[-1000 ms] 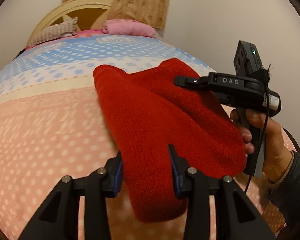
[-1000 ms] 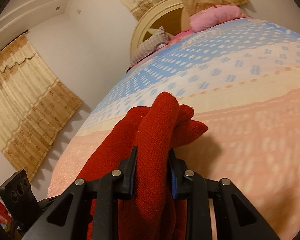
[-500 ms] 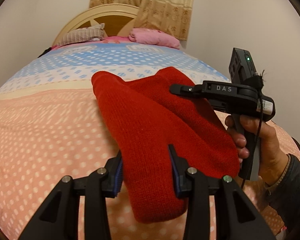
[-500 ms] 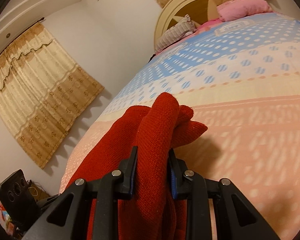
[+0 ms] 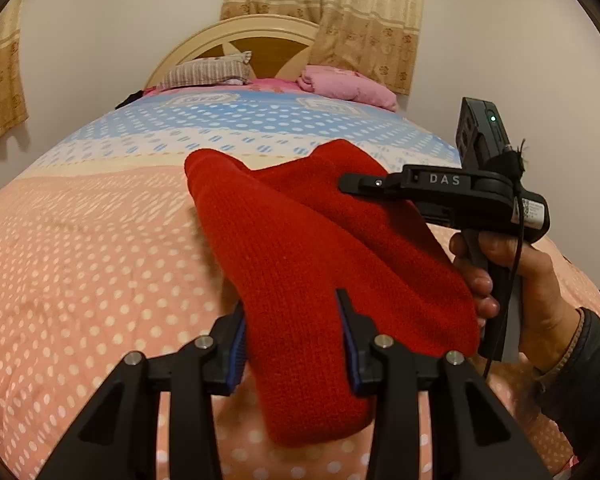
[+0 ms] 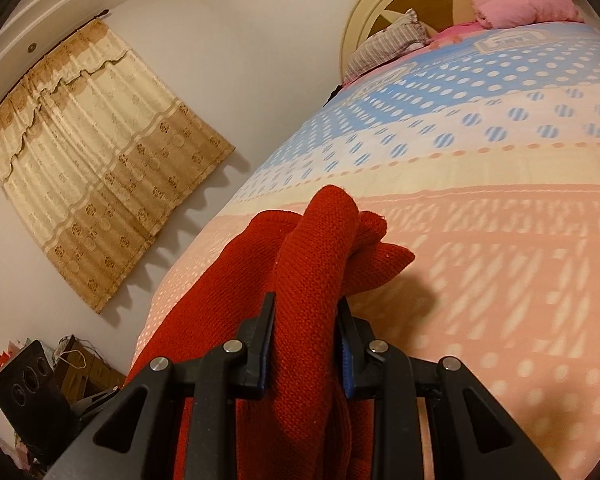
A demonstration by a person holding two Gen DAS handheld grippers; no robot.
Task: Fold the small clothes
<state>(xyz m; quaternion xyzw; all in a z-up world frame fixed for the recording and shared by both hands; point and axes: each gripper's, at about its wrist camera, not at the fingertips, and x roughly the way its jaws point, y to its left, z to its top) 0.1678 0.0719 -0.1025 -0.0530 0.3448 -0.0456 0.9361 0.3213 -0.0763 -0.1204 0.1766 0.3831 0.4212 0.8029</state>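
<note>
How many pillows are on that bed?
2. A striped pillow lies at the headboard on the left, and a pink pillow lies to its right. Others could be hidden behind the red knit garment.

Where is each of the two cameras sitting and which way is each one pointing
Left wrist: sits on the left tongs, looking up the bed toward the headboard; its own fingers clamp the red knit garment, and the right hand with its tool shows at right.
Right wrist: sits on the right tongs, tilted, facing across the bed toward a curtained wall; its fingers pinch bunched red knit, and the left tool's camera block shows at lower left.
Shared: garment, bed, headboard, pink bedding.
</note>
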